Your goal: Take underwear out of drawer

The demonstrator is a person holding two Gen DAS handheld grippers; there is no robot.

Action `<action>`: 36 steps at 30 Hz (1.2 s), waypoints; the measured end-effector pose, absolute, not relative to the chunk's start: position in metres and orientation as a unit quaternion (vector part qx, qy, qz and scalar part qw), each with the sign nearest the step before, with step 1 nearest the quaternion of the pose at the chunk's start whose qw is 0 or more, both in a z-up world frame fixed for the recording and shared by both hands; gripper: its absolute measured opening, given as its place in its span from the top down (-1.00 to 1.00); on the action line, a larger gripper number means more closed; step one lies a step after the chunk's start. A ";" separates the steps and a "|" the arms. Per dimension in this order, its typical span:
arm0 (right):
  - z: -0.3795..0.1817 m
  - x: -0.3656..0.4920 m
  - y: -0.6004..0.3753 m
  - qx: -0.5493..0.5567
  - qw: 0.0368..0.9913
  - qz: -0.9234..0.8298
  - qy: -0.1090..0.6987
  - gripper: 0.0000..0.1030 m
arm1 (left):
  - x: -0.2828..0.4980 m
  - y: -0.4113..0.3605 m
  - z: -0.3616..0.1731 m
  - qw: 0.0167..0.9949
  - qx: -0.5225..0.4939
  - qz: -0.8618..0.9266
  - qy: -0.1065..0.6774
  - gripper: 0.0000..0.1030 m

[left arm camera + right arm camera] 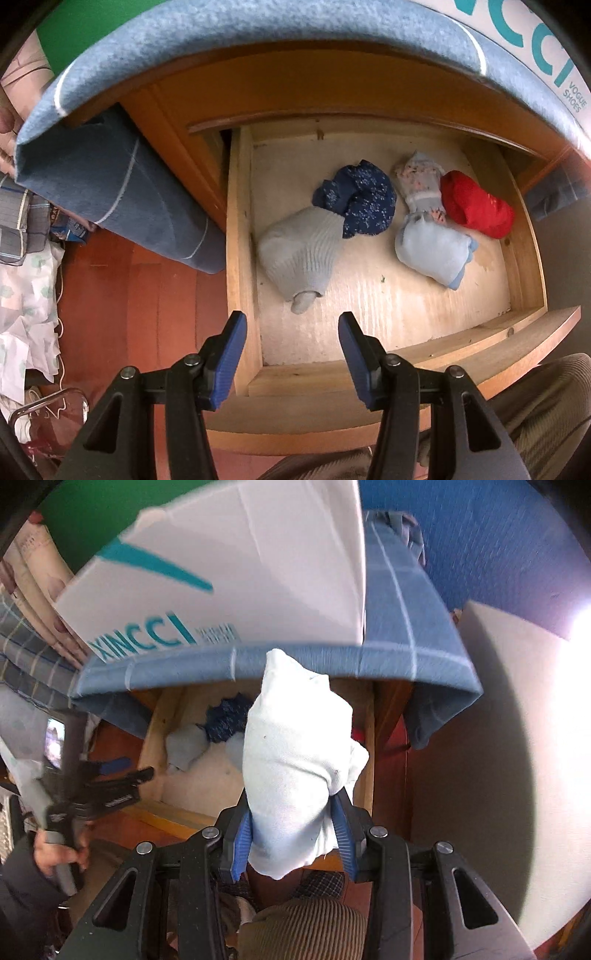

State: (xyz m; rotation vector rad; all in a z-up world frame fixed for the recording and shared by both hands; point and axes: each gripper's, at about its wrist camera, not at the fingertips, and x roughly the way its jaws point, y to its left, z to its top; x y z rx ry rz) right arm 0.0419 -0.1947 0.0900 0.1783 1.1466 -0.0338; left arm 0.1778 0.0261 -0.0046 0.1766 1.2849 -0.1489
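My right gripper is clamping a rolled white cotton underwear bundle between its blue pads, above the front right corner of the open pale wooden drawer. The bundle's long axis is running along my fingers, its narrow end pointing away toward the blue checked cloth under the white shoe box. My left gripper is hovering over the drawer's front left corner, jaws spread wide, holding nothing. Grey, navy floral, pale blue and red bundles are lying inside.
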 end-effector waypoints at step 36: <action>0.277 0.147 -0.154 -0.005 0.912 0.004 0.410 0.30 | 0.180 0.023 -0.016 0.771 0.063 -0.084 0.628 -0.02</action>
